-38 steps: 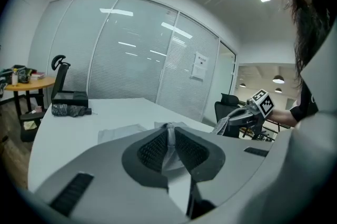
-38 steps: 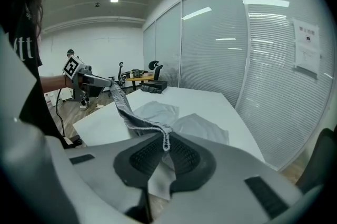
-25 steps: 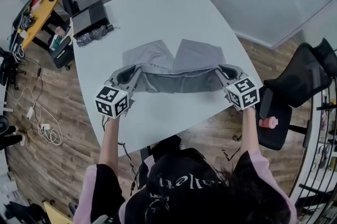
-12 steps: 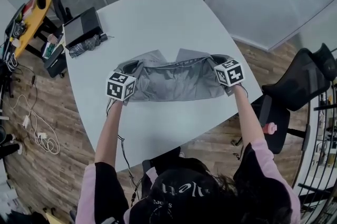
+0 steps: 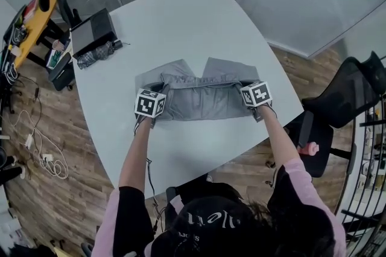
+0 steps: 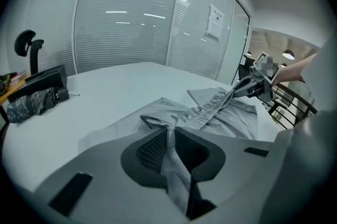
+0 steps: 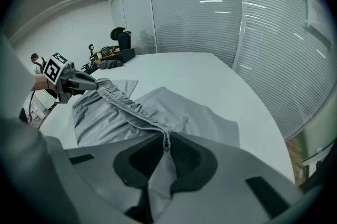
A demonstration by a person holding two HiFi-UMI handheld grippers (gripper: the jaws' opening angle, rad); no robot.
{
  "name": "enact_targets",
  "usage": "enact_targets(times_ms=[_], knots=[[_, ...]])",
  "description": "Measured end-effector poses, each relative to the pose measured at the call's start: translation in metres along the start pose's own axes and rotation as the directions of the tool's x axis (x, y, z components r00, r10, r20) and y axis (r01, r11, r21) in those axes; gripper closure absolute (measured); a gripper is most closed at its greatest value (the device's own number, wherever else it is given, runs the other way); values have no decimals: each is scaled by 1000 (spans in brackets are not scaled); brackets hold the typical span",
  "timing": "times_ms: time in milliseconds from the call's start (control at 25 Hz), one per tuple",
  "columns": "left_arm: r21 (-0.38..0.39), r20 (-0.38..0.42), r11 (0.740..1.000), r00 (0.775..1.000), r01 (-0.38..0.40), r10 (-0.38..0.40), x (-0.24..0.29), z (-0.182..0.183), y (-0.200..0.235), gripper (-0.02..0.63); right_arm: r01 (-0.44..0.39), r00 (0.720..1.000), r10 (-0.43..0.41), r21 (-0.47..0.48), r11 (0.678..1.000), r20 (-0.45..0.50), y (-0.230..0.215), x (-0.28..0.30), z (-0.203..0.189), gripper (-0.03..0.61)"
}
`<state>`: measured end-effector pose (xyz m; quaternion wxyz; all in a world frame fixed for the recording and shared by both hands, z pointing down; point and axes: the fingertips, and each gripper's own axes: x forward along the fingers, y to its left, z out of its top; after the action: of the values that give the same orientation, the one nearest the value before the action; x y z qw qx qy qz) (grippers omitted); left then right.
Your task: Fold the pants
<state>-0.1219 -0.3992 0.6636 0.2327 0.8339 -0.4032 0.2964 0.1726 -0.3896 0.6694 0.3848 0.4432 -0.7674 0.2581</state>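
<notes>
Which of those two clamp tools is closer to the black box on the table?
The left gripper: it works on the same side of the table as the black box. The right gripper holds the pants at their other end, farther away.

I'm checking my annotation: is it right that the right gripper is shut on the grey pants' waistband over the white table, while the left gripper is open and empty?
No. The left gripper is not open and empty: the left gripper view shows it shut on the waistband too. The right gripper is shut on the waistband of the grey pants over the white table.
</notes>
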Motion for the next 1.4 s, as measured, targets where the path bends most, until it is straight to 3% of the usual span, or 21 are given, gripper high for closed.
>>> enact_targets(times_ms=[160, 240, 320, 680, 1040, 1400], knots=[[-24, -35, 1000, 999, -11, 10, 6, -21, -2, 550, 6, 1000, -6, 8, 1000, -29, 8, 7, -13, 519], [-40, -26, 999, 1000, -6, 5, 3, -24, -5, 520, -8, 1000, 8, 27, 1000, -20, 10, 4, -13, 448], [-50, -13, 999, 1000, -7, 6, -3, -23, -5, 475, -17, 1000, 17, 38, 999, 2, 11, -1, -11, 428], [-59, 160, 998, 987, 0, 10, -53, 23, -15, 464, -62, 983, 58, 18, 998, 172, 28, -43, 17, 426], [-22, 323, 998, 945, 63, -52, -119, 52, -79, 465, -123, 926, 106, 23, 992, 361, 74, -112, 28, 428], [-4, 406, 990, 905, 140, -126, -196, 34, -165, 465, -210, 860, 162, 44, 977, 485, 130, -186, -6, 431]])
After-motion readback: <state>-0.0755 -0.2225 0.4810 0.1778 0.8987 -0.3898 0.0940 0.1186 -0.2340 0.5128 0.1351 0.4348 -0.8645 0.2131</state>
